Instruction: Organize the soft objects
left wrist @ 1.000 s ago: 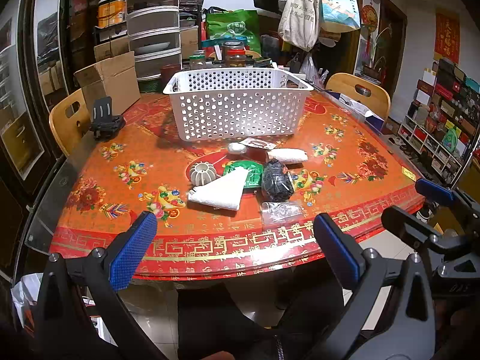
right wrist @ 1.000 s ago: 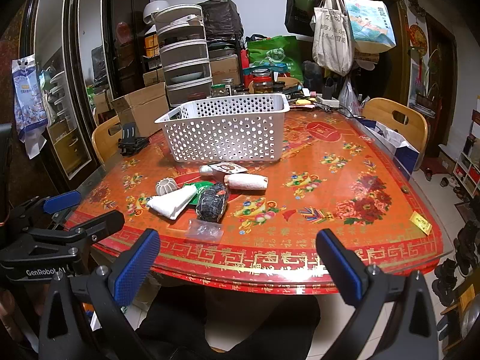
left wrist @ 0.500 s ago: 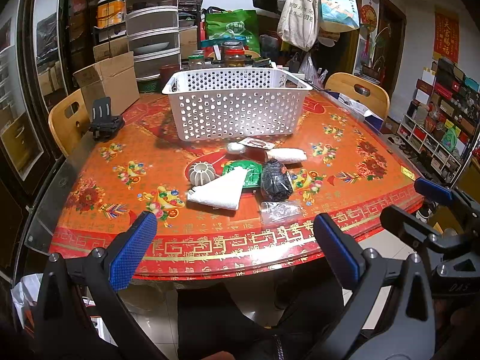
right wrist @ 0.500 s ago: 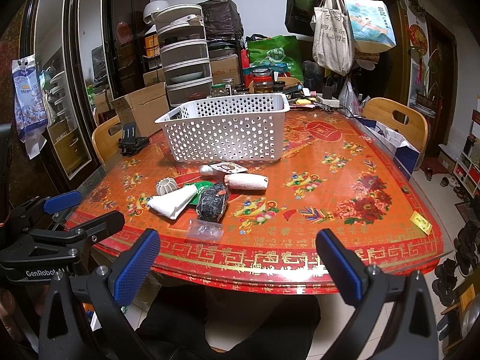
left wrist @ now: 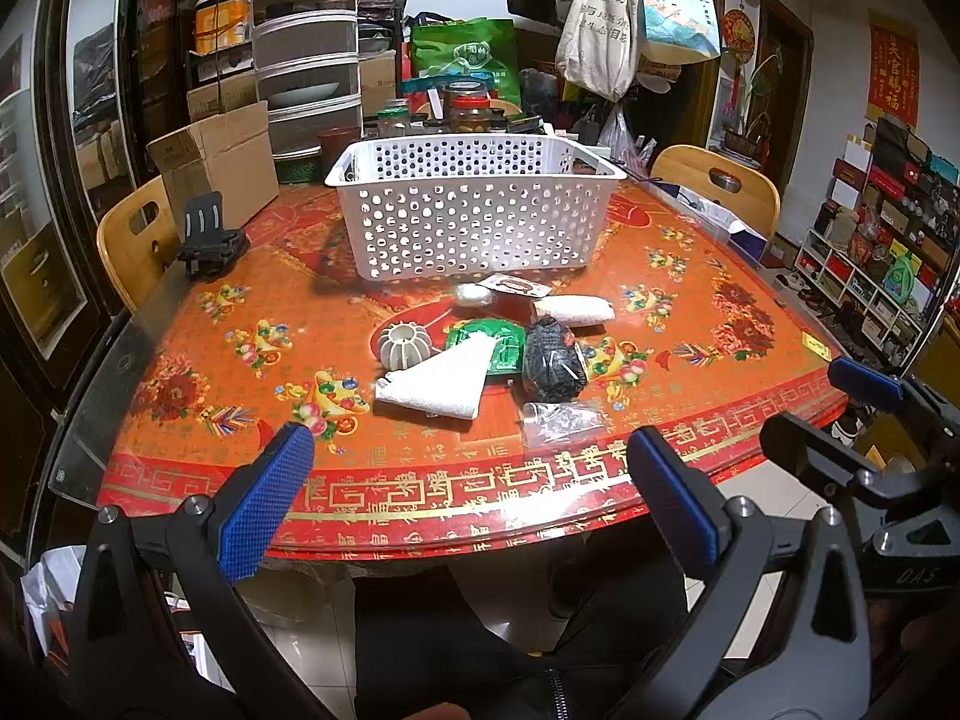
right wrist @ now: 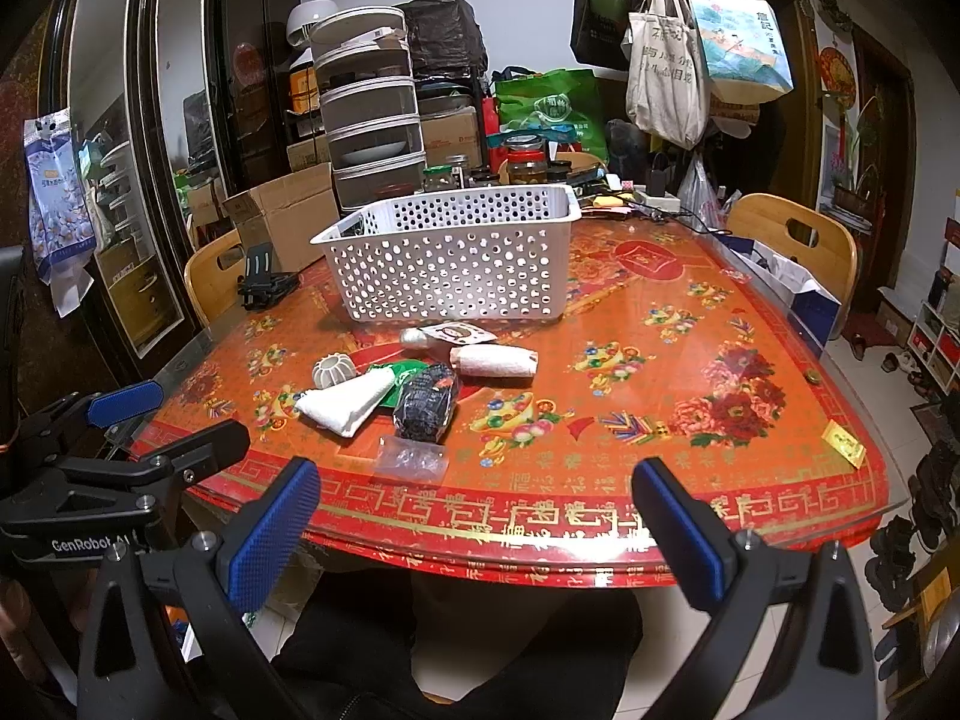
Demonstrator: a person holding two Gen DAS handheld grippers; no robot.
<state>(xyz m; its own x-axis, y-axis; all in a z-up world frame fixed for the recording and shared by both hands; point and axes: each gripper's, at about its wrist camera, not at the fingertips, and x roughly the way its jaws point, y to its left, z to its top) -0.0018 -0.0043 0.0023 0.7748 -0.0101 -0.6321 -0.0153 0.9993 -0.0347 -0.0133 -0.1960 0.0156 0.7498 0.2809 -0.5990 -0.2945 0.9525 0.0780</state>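
Both claws, left claw (left wrist: 468, 498) and right claw (right wrist: 474, 522), hang spread and empty; the clear crinkled plastic packet (left wrist: 555, 420) lies nearest, at twelve o'clock of the left.

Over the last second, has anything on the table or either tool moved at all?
Nothing visibly changed. The left tool and the right tool both hang open short of the table's near edge, holding nothing. The white folded cloth, the black bundle and the rolled white towel lie where they were, in front of the white basket.
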